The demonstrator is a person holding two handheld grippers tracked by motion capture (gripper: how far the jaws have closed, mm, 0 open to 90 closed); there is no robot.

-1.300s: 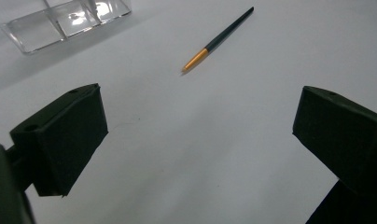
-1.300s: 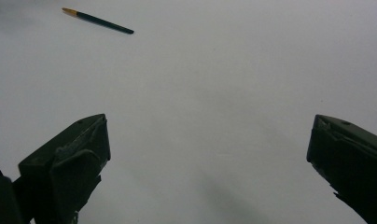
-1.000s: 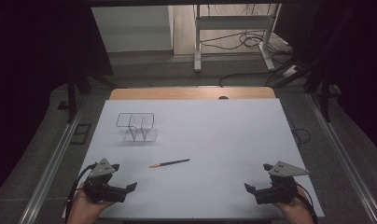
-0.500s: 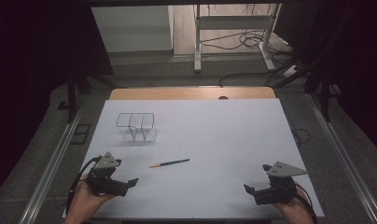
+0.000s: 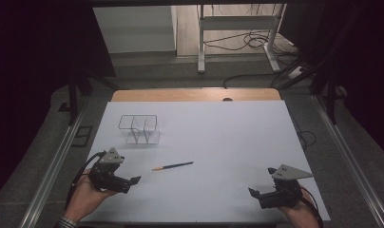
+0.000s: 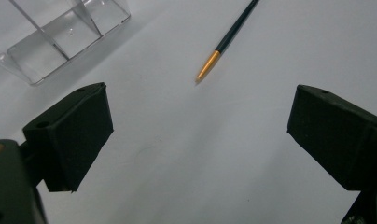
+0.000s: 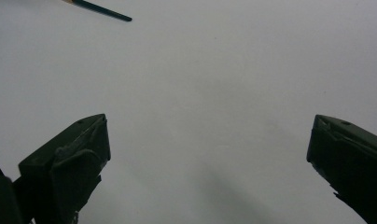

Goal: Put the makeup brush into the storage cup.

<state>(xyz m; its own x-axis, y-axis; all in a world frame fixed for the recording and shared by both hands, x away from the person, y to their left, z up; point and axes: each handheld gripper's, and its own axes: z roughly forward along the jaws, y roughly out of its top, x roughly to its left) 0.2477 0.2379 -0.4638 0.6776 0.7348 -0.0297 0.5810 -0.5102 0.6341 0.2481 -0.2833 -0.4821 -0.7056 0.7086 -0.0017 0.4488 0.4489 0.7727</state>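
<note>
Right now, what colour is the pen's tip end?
Gold-orange, on a black pen; the left gripper view shows it best.

Pen (image 7: 102, 10) — gold tip cut off

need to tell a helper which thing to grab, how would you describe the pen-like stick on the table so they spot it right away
Start at the white table top and find the clear plastic divided box near its far left. Nearer the person and slightly right lies a thin black stick with an orange-gold tip, flat between the two tongs. It is the one slim, dark, opaque item there.
</note>
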